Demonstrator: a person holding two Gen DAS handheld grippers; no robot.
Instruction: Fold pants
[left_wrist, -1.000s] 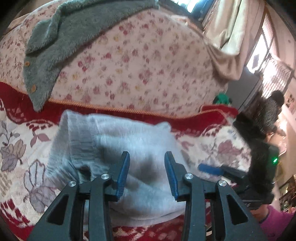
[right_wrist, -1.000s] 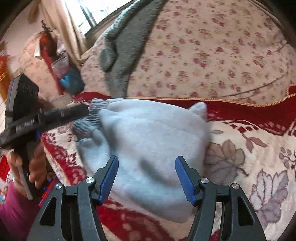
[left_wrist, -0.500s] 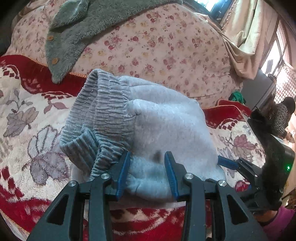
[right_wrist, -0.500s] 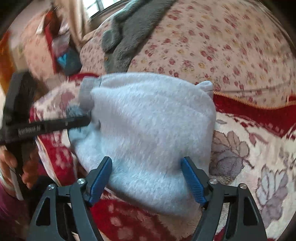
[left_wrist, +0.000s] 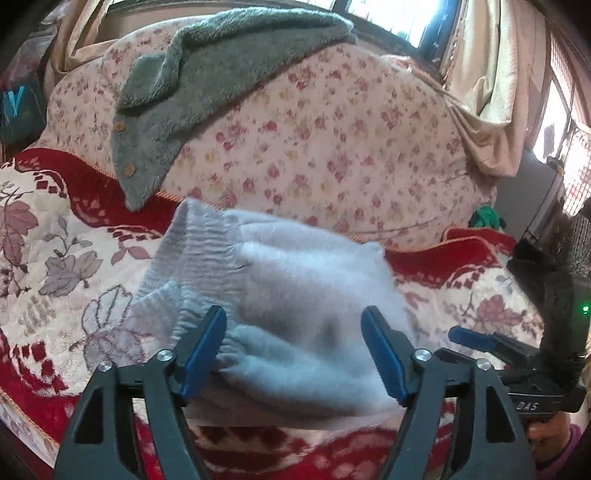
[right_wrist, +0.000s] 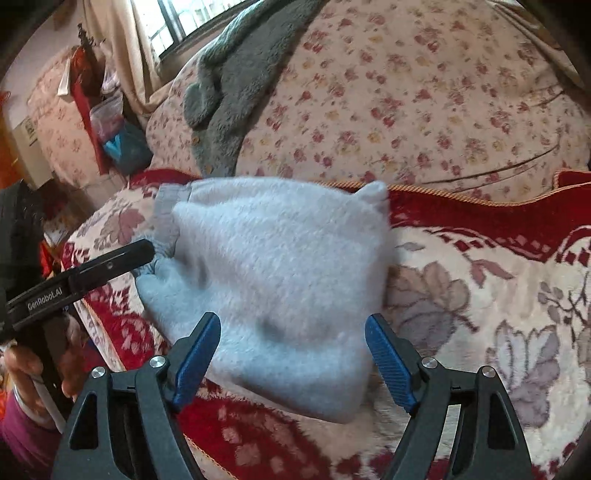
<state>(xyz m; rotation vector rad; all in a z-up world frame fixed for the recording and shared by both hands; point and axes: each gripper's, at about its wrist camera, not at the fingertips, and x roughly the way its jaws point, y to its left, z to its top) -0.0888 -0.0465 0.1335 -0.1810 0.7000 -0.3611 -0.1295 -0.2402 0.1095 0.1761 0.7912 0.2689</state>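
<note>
The light grey fleece pants (left_wrist: 295, 295) lie folded into a compact bundle on the red and cream floral blanket (left_wrist: 55, 266), ribbed waistband at the left. My left gripper (left_wrist: 295, 354) is open and empty, just above the bundle's near edge. My right gripper (right_wrist: 293, 354) is open and empty, over the near edge of the pants (right_wrist: 273, 280) from the other side. The left gripper's finger (right_wrist: 110, 264) shows in the right wrist view, touching the waistband end. The right gripper's blue fingertip (left_wrist: 469, 338) shows in the left wrist view, right of the bundle.
A floral quilt mound (left_wrist: 332, 147) rises behind the pants with a grey fleece garment (left_wrist: 207, 74) draped on it. Curtains (left_wrist: 491, 74) and a window are at the back. Bags and clutter (right_wrist: 110, 125) stand at the bed's far left.
My left gripper has opened wide and pulled back from the bundle. My right gripper stays open and has drawn back a little. The pants have settled on the blanket.
</note>
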